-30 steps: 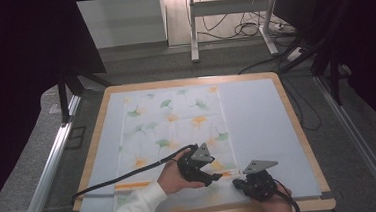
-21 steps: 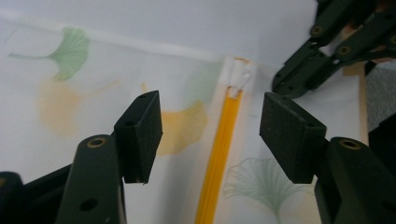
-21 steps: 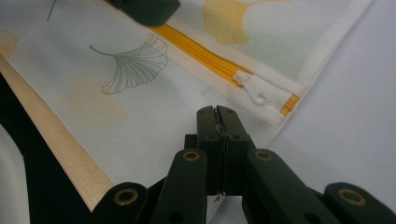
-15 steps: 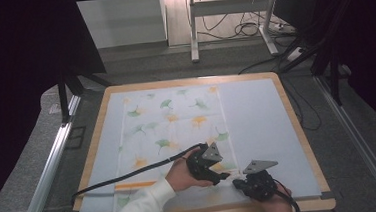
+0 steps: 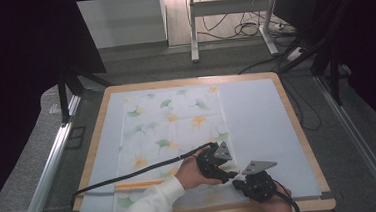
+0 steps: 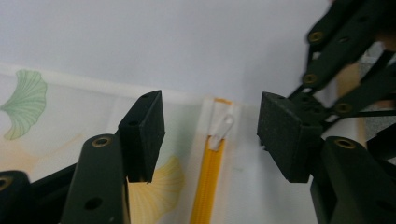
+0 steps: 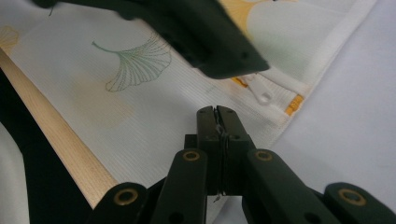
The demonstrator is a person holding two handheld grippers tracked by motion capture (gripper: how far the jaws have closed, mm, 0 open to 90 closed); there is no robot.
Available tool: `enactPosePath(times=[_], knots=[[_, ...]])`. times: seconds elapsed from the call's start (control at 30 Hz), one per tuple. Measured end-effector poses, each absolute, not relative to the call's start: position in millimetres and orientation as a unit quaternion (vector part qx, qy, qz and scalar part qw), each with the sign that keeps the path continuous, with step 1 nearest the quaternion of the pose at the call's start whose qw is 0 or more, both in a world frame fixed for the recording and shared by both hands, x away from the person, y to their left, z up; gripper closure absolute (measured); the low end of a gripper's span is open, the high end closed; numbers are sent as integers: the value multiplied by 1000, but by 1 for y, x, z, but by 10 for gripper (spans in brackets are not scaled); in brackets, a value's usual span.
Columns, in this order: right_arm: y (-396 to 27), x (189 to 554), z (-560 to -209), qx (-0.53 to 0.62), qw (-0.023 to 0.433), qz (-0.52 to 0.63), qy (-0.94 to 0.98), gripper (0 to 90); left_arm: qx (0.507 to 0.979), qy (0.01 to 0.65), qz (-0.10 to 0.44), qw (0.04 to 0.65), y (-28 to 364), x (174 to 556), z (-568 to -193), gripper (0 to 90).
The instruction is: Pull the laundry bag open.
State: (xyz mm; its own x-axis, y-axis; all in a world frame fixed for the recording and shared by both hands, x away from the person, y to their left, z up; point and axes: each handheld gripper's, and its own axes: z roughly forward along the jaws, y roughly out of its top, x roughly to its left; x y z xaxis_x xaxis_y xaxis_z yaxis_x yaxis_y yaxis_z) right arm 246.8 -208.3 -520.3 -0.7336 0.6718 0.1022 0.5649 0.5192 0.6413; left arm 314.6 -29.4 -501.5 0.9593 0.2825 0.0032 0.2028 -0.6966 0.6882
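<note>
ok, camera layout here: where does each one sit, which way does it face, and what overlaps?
High view: fixed above the person's side, facing forward and down on the table; sleeve, hands, left gripper and right gripper show.
Left gripper view: rides the left gripper, looking along its open jaws at the white zipper pull.
Right gripper view: rides the right gripper, jaws shut on the cloth.
Shared: both gripper views show the pull and the cloth's orange zipper.

place: lab | signs: black curtains (image 5: pixel 18 72); floor cables (image 5: pixel 251 29); framed table (image 5: pixel 298 128)
</note>
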Motion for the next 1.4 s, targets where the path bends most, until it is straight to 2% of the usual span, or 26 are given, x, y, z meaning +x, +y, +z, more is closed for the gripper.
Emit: enactPosePath(times=[0.7,0.87,1.03,1.17,1.4], knots=[[-209,247,-520,357,76,336,868,883,915,150,29,374,-41,324,-525,449],[-209,247,-520,357,76,336,868,882,915,145,18,376,-41,323,-525,558],[-209,248,-520,356,76,336,869,883,916,146,16,374,-40,323,-524,710],[-209,248,-520,356,76,336,869,882,914,154,17,374,-40,324,-523,783],[-209,248,-520,355,75,336,869,882,909,174,3,379,-41,325,-524,817]])
